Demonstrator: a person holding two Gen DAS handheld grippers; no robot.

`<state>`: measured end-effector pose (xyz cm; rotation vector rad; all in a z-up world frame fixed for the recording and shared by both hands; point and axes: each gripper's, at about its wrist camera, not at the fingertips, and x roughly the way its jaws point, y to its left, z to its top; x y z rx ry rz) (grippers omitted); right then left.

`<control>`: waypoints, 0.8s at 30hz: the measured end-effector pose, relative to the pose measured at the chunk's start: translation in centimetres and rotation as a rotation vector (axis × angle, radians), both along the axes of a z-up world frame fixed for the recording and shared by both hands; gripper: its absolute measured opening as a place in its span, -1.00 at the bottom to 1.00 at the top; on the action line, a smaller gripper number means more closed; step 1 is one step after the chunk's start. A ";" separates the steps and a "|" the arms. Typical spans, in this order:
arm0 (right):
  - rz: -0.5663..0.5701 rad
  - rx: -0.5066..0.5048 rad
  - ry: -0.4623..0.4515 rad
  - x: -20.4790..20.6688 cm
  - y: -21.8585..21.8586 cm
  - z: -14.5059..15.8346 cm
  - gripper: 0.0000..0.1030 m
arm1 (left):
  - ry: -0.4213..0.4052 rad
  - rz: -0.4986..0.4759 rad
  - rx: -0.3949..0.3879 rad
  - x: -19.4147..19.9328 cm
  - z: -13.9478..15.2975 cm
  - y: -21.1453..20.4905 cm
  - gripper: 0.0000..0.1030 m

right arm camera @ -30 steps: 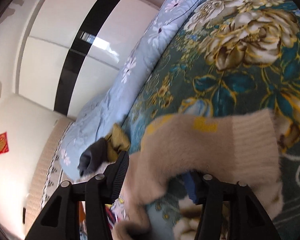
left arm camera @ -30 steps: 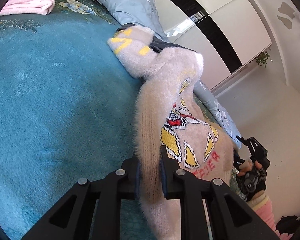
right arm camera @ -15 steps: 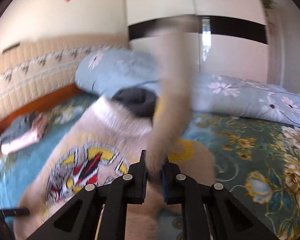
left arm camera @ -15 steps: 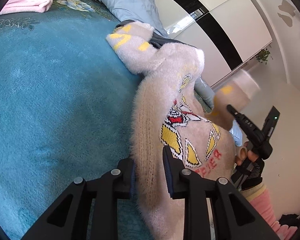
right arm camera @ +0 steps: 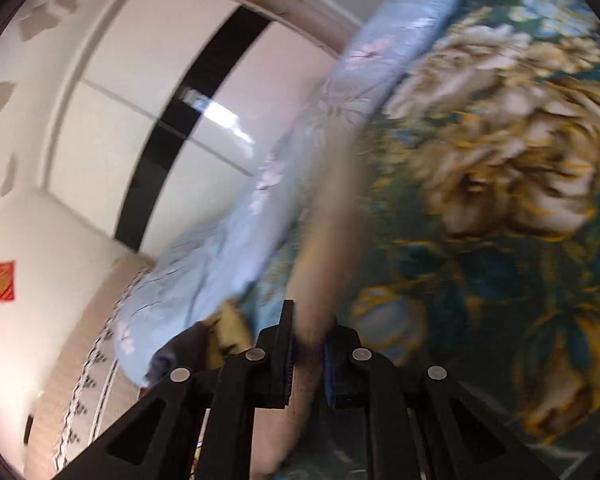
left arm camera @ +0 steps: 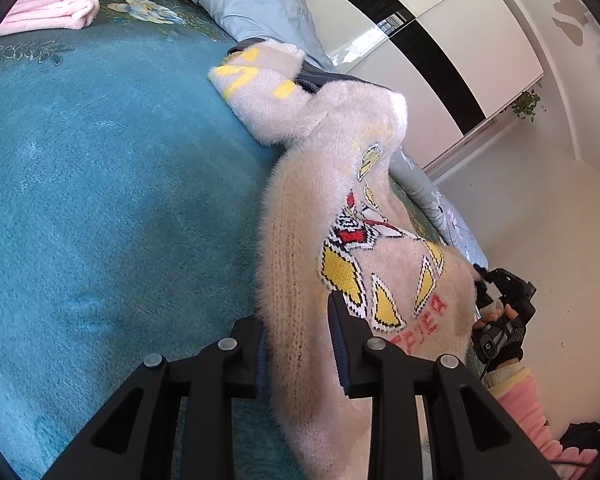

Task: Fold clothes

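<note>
A fluffy beige sweater (left arm camera: 340,184) with a yellow, red and black knitted figure lies on the teal bed blanket (left arm camera: 100,200). Its upper sleeve (left arm camera: 256,72) has yellow marks and is folded toward the pillow. My left gripper (left arm camera: 298,320) is shut on the sweater's ribbed edge, which fills the gap between the pads. In the blurred right wrist view, my right gripper (right arm camera: 308,320) is shut on the other beige sleeve (right arm camera: 332,216), which stretches away over the floral blanket (right arm camera: 500,160). The right gripper (left arm camera: 500,300) and its gloved hand also show past the sweater's far edge.
A pale blue flowered pillow (left arm camera: 252,4) runs along the far side of the bed. A dark grey garment (left arm camera: 320,76) lies under the sweater's top. Folded pink clothes (left arm camera: 56,12) sit at the far left corner. A white wardrobe (left arm camera: 440,40) stands behind.
My right gripper closed on the sleeve, swung it up over the sweater, then swung away again toward the floral blanket. The left jaws stand slightly wider on the hem.
</note>
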<state>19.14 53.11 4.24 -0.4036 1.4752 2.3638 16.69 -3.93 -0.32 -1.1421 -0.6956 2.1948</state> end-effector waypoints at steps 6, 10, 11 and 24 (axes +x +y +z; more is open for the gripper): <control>-0.058 0.067 -0.077 -0.3 1.3 -0.5 -0.79 | -0.005 0.021 0.024 -0.1 -0.1 -0.7 -0.46; 0.008 0.053 -0.101 -1.3 0.4 -1.0 -0.70 | -0.001 0.019 0.020 -0.1 -0.1 -0.7 -0.46; 0.022 0.052 -0.103 -1.3 -0.2 -0.8 -0.62 | 0.000 0.019 0.020 -0.1 0.0 -0.7 -0.45; 0.009 -0.042 -0.128 1.0 -5.2 3.3 0.38 | -0.045 0.100 0.106 -0.7 -0.3 -2.6 0.01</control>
